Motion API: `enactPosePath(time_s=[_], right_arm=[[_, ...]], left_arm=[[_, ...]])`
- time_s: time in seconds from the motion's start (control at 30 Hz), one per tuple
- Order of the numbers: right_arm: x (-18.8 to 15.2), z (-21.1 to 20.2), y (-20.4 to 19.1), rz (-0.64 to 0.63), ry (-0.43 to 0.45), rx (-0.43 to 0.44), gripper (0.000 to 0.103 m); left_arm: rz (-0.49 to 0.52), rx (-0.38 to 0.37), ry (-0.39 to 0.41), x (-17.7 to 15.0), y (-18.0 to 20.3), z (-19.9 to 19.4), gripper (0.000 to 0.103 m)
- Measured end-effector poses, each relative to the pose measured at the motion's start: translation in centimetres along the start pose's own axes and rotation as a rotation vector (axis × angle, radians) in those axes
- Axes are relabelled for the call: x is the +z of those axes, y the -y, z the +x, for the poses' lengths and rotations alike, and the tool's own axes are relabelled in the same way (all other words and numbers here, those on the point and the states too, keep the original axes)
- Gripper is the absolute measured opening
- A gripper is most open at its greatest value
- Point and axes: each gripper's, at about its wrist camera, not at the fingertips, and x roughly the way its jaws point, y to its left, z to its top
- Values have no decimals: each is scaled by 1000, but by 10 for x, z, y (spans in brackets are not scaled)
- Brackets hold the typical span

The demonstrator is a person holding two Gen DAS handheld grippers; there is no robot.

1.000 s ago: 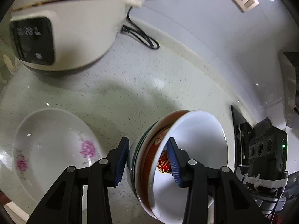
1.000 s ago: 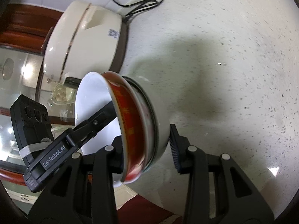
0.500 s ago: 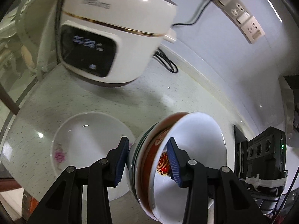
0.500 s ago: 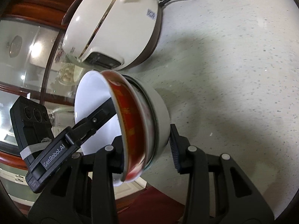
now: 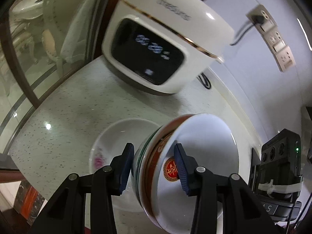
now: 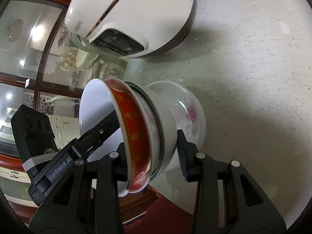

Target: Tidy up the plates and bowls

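Note:
A tilted stack of bowls [image 5: 197, 152] is carried on its side: a white-lined red bowl with a red emblem nests in green-rimmed white ones. My left gripper [image 5: 154, 156] is shut on its rim, one pad inside the red bowl, the other on the outer wall. The right gripper [image 6: 150, 148] is shut on the same stack of bowls [image 6: 134, 128] from the opposite side; its left finger is hidden inside the bowl. A white dish with pink flowers [image 5: 117, 136] lies on the speckled counter just behind the stack, also seen as the flowered dish [image 6: 189, 109].
A cream rice cooker [image 5: 165, 39] with a dark display stands at the back of the counter [image 6: 253, 68], its cord running to wall sockets [image 5: 276, 37]. A glass cabinet door with a wooden frame [image 5: 29, 68] borders the counter's left edge. Red floor [image 6: 171, 214] shows below.
Both grippers have carried the bowl stack sideways along the counter. The flowered dish has come in behind the stack and the rice cooker's front now fills the back.

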Motion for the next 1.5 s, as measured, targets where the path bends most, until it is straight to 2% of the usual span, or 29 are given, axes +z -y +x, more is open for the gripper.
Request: enactPosePath(time_s=[0.23,0.47,0.6,0.73,0.77,0.87,0.93,0.97,1.03,1.1,1.17,1.27,1.3,1.37,1.43,1.5], right_arm=[[-1,25,-6,-4,-55,-28,42],[-2,47,-3,13,-73,-55,42],[-2,43,-3,-25,-24,-63,42],[2,32,-10,-72,59,-99,42],[3,28,-12,-78,74,-105,47],[3,16,-13,-87,124,-116,78],[-1,5,-13,-88,163,-114,79],[-5,1,-12,-91,174,-115,79],[-12,-10,-9,-102,209,-117,80],[-21,-20,-3,-101,258,-117,86],[-32,-30,6,-92,305,-115,89],[-55,-44,17,-119,376,-124,89],[-66,-50,19,-154,412,-132,89],[-96,-64,16,-255,510,-174,89],[-138,-80,12,-381,645,-238,89],[-186,-92,10,-496,743,-310,90]], left_arm=[[-48,17,-24,-3,-23,10,43],[-65,20,-49,-10,-35,24,43],[-18,28,22,-8,-28,19,43],[-36,-4,32,-7,-33,22,48],[-45,-17,35,-7,-35,23,52],[-50,-52,51,-7,-41,24,60],[-21,-50,71,-8,-39,20,65],[1,-48,89,-10,-37,16,75],[35,-52,149,-16,-32,3,84],[54,-54,206,-22,-31,-11,87],[63,-41,235,-28,-33,-21,103],[88,0,326,-46,-32,-49,103],[102,29,361,-53,-30,-60,103],[171,123,485,-78,-17,-91,103],[253,203,600,-109,-2,-121,103],[283,286,676,-135,11,-140,103]])
